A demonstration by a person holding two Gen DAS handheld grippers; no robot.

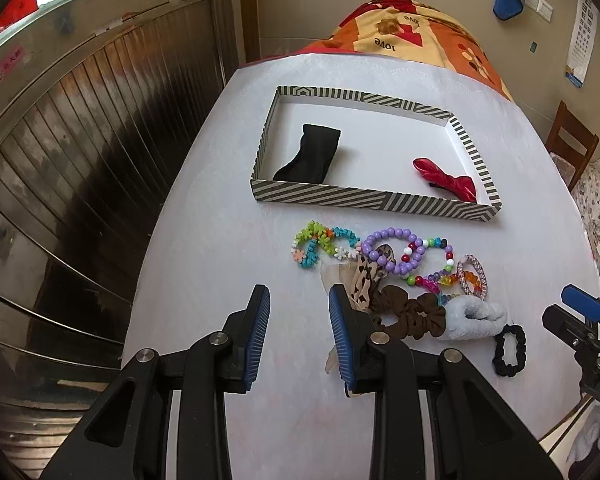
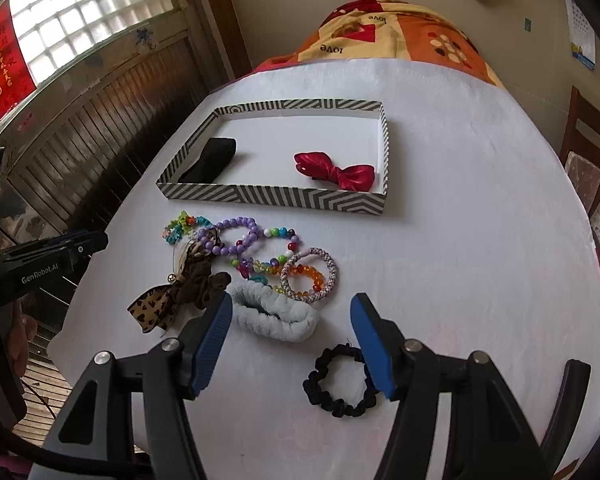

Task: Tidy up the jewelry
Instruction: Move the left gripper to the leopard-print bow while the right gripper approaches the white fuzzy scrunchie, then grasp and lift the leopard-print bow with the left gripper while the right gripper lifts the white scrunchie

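Nearest the right gripper [image 2: 292, 344] lies a black scrunchie [image 2: 342, 380], flat on the white tablecloth [image 2: 480, 260]; the jaws stand wide apart with nothing pinched, and the right-hand pad sits at the scrunchie's edge, whether touching it I cannot tell. It looks soft, light and springy, so a pinch across one side of the ring should hold, though the gathered fabric may squash thin and slip.

Just beyond it rests a pale blue fluffy band [image 2: 274, 314], equally soft and bulkier, easy to grab anywhere. Next to that sit a brown scrunchie [image 2: 202, 286] and a leopard-print bow [image 2: 152, 306]. The bead bracelets [image 2: 240, 240] behind them are hard, smooth and tangled together; lifting one by a single strand would likely drag its neighbours.

The left gripper [image 1: 298, 336] hovers over bare cloth beside the bow, jaws apart and empty.

Further back, the striped box [image 2: 276, 196] already holds a black pouch [image 2: 210, 164] and a red bow [image 2: 336, 174], so the loose pieces probably belong there.

Readable writing: "GenRobot.AI" on the left gripper's body in the right wrist view, "love" repeated upside down on the orange quilt [image 2: 412, 36], and "DAS" on the right gripper in the left view.
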